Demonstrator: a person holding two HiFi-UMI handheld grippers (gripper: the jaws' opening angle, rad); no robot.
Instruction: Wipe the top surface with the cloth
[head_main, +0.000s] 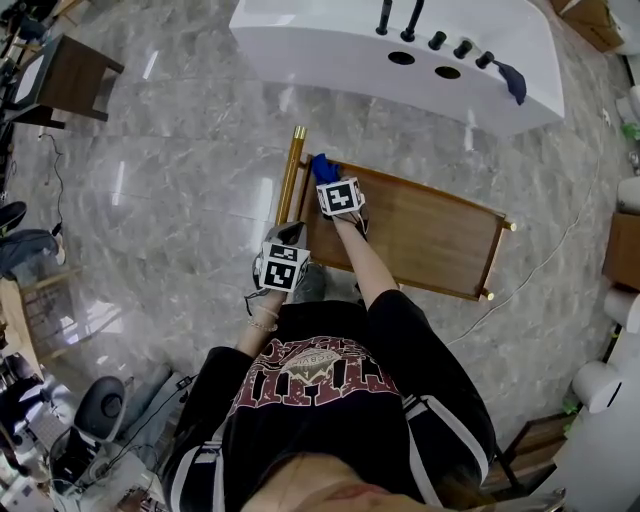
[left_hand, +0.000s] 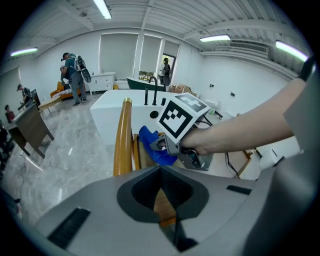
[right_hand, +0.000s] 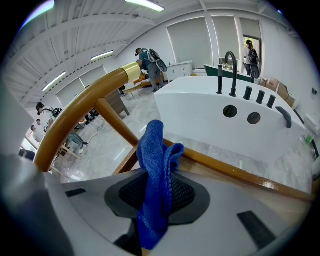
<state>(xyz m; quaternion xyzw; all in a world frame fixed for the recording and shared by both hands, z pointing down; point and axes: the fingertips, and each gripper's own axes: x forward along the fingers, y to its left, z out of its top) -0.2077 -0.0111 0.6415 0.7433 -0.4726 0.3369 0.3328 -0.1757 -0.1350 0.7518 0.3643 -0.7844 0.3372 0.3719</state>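
Observation:
A blue cloth (head_main: 323, 167) lies bunched on the far left corner of the wooden top (head_main: 420, 235) of a low trolley. My right gripper (head_main: 328, 180) is shut on it. In the right gripper view the blue cloth (right_hand: 155, 175) stands up between the jaws, just inside the gold handle bar (right_hand: 80, 112). My left gripper (head_main: 290, 235) hovers off the top's near left corner, beside the gold handle bar (head_main: 291, 175). Its jaws (left_hand: 162, 192) meet with nothing between them. From there I see the right gripper (left_hand: 156, 145) pressing the blue cloth (left_hand: 150, 137) on the wood.
A white bathtub (head_main: 330, 45) with black taps (head_main: 395, 18) stands just beyond the trolley, with a dark cloth (head_main: 512, 82) on its right end. A brown side table (head_main: 70, 75) stands at far left. A cable (head_main: 540, 270) runs over the marble floor on the right. People stand far off.

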